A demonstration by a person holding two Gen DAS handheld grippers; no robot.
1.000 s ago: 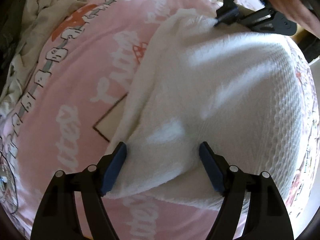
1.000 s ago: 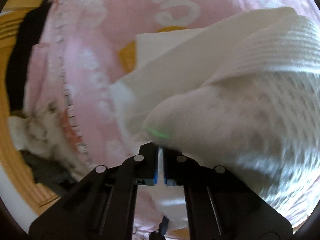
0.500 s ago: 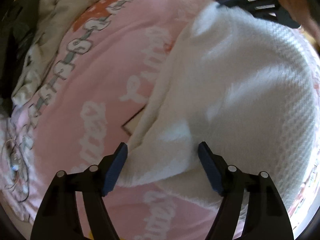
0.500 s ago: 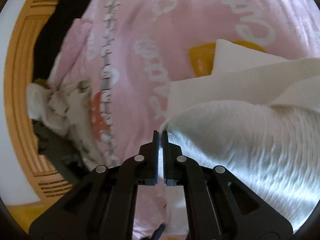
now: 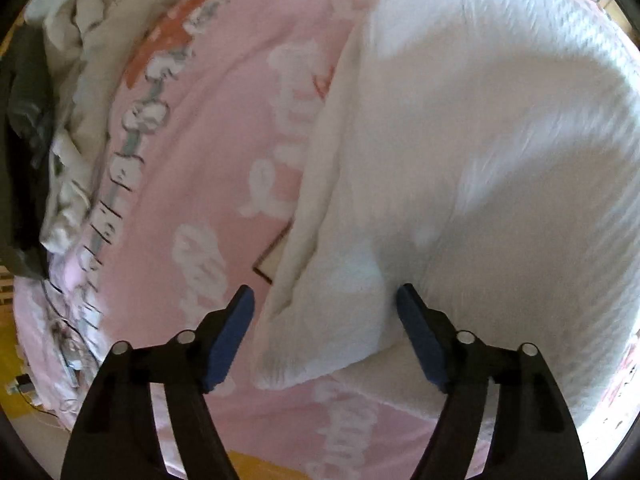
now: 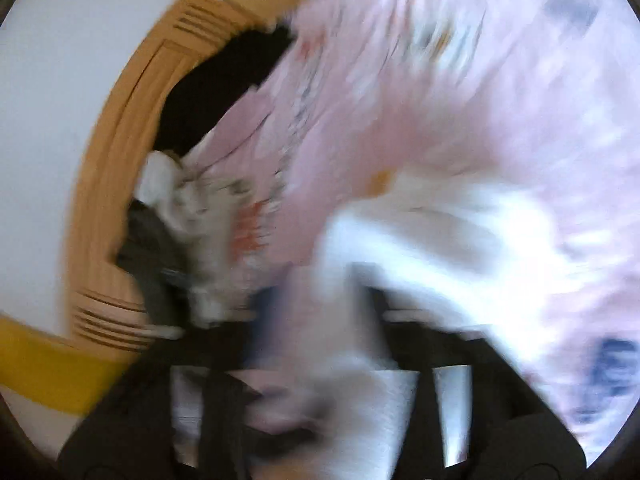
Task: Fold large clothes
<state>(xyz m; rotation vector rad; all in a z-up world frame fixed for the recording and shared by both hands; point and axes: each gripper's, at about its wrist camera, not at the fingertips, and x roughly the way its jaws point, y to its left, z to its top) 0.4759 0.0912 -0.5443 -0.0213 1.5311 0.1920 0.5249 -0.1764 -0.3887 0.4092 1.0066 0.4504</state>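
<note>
A white textured garment (image 5: 480, 160) lies folded over on the pink printed blanket (image 5: 224, 140). My left gripper (image 5: 324, 312) points down over the garment's near corner. Its blue pads (image 5: 230, 336) stand wide apart with that corner lying loose between them, and the left pad is clear of the cloth. The right wrist view is badly smeared by motion. In it my right gripper (image 6: 324, 304) is lifted off the garment (image 6: 440, 248), its jaws are opening, and no cloth shows pinched between them. The garment's edge lies just beyond the fingers.
A heap of cream clothes (image 5: 76, 92) and a dark garment (image 5: 24, 120) lie at the blanket's left edge, seen again in the right wrist view as the cream heap (image 6: 188, 208). A wooden bed frame (image 6: 120, 160), a white wall (image 6: 52, 120) and yellow floor (image 5: 260, 464) border the bed.
The right gripper, shut on the white garment's edge before, now has its jaws apart and has swung up and away, out of the left wrist view. The left gripper has shifted sideways over the corner.
</note>
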